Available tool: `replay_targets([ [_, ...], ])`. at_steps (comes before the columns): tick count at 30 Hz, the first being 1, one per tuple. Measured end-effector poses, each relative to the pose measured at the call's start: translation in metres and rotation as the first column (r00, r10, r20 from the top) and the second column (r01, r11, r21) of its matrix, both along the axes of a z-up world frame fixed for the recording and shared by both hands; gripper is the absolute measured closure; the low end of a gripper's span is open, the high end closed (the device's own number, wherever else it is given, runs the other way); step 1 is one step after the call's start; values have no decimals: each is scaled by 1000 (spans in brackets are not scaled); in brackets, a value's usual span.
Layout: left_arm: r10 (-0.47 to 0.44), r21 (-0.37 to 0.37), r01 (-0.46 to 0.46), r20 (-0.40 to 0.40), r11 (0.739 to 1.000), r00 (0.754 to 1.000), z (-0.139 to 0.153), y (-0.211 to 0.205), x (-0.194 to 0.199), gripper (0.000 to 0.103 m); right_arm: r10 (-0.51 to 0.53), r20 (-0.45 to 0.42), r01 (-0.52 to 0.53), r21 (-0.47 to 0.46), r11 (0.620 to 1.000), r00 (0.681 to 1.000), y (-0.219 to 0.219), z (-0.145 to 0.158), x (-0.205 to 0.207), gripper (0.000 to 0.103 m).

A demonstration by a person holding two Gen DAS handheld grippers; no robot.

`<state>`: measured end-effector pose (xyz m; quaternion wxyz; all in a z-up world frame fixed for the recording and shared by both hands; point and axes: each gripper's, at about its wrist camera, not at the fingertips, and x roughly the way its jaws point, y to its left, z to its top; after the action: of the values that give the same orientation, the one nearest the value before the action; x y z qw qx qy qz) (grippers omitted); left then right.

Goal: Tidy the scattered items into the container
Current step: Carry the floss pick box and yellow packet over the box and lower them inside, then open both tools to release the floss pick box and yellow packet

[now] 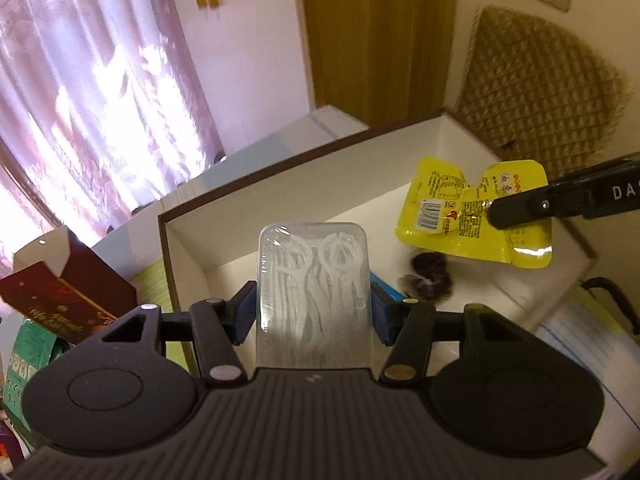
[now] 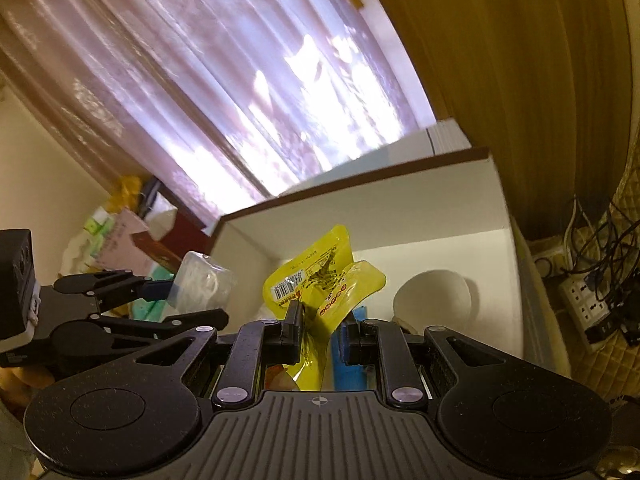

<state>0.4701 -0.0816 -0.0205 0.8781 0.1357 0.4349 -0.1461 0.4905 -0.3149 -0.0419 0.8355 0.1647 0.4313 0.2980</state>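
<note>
My left gripper (image 1: pixel 313 312) is shut on a clear plastic case of white floss picks (image 1: pixel 314 280) and holds it over the near left part of the white, brown-rimmed box (image 1: pixel 280 168). The case also shows in the right wrist view (image 2: pixel 202 282). My right gripper (image 2: pixel 320 336) is shut on a crumpled yellow snack packet (image 2: pixel 320 288) and holds it over the box (image 2: pixel 360 216). In the left wrist view the packet (image 1: pixel 452 204) hangs above the box's right side. A dark hair tie (image 1: pixel 430 276) lies on the box floor.
A blue item (image 2: pixel 352 364) and a white round object (image 2: pixel 432 292) lie in the box. A dark red carton (image 1: pixel 68 300) and green packs (image 1: pixel 28 364) stand left of the box. A power strip with cables (image 2: pixel 588 300) is on the right. A curtain hangs behind.
</note>
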Motion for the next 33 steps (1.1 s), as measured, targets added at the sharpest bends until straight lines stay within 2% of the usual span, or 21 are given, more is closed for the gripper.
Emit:
replay_targets([
  [6,14,44,-10,-81,999,997,-35,0,37,50,-22,-51,19,-57,998,998,18,-25,31,83],
  [10,18,68,-11,-107,998,994,-49,3,53,50,-20,-71,15,-75,997,997,27,-34,47,83],
  [20,1,115,12,-112,993,994,-72,-1,79,50,11,-72,-20,-129,991,997,39,-48,68,83],
  [26,-2,114,14,-109,993,994,-80,0,84,49,55,-43,-61,-176,983,998,49,-51,71,83],
  [29,-5,122,16,-94,992,996,-80,0,82,42,77,-37,-83,-205,975,996,52,-49,70,83],
  [30,-2,118,12,-85,993,996,-79,1,81,33,86,-33,-91,-211,973,996,53,-48,69,83],
  [31,3,116,6,-75,993,997,-77,2,81,29,93,-25,-96,-214,972,995,52,-46,67,83],
  [33,3,109,5,-68,994,998,-73,4,80,29,104,-14,-104,-221,970,995,52,-43,64,83],
])
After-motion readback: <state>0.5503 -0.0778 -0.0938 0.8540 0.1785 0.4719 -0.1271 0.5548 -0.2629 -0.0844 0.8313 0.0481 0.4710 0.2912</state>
